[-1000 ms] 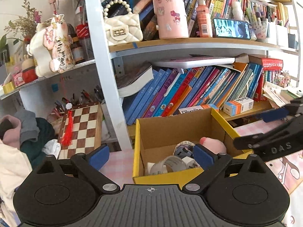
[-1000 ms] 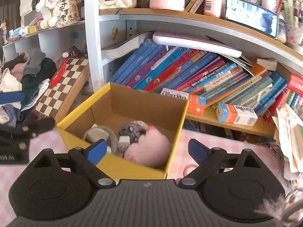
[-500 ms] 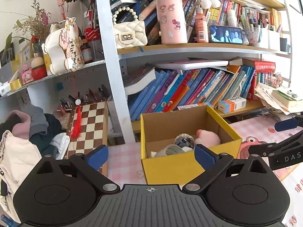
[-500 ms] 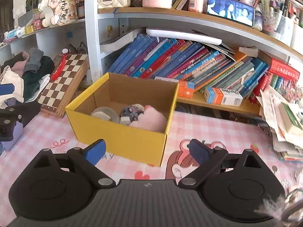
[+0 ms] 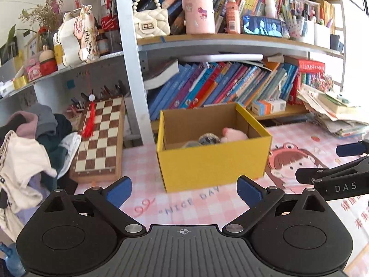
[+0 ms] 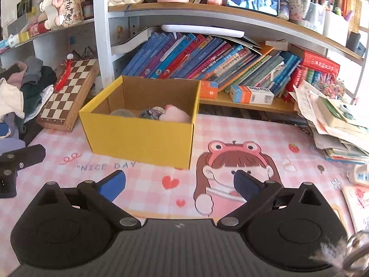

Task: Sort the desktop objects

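Both jaws spread, empty: left gripper [image 5: 183,188], right gripper [image 6: 179,184]. Yellow box [image 6: 140,136] ahead w/ pink plush [image 6: 175,115] inside. Risk: paper stack [image 6: 334,124] right of jaws gets clipped, slides

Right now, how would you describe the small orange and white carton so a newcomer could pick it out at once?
Start at the yellow box on the pink mat. On the low wooden shelf behind it and to its right, under the leaning books, the orange and white carton lies on its side. It alone there shows a barcode.
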A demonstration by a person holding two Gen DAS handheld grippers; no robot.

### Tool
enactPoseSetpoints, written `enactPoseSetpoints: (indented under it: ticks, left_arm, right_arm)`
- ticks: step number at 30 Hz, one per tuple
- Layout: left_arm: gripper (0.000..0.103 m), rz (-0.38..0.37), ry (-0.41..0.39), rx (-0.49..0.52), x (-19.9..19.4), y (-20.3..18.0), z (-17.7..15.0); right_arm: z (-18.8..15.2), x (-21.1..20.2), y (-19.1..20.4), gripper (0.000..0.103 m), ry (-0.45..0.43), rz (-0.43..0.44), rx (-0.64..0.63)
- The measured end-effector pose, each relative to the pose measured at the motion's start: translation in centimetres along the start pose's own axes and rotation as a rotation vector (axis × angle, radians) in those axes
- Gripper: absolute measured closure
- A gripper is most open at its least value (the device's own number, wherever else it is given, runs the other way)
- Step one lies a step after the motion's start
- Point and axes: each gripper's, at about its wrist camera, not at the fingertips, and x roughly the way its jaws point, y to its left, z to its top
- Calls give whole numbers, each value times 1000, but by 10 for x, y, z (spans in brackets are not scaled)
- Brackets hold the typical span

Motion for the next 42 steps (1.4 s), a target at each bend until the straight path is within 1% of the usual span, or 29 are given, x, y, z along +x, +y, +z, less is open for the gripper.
enactPoseSetpoints:
  ticks: [3,7,11,15,17,23,30,42]
  left_arm:
    - [4,10,11,-1,-10,-3,-11]
    - [4,15,33,-21,-21,-3,-27]
    - [4,24,57,-38,-30,-3,-43]
    - [4,35,79,-56,-38,-2,-57]
    - [4,40,90,-66,-42,-2,-64]
    - [4,59,106,-96,-53,-4,-78]
    - [4,65,111,-76,-61,-10,-86]
    - [3,65,113,-69,-67,-11,-92]
  right_arm:
    - [-15,-12,5,0,-6,-19,15]
    - [-37,-25,12,0,7,-28,3]
    - [-60,-36,20,0,29,-31,-9]
    - [-80,-44,24,0,59,-36,24]
    - [-89,-47,26,0,76,-33,32]
    - [-108,-59,33,0,92,-39,49]
    - [-115,-69,47,0,73,-26,-13]
    - [-118,-69,43,0,91,-31,12]
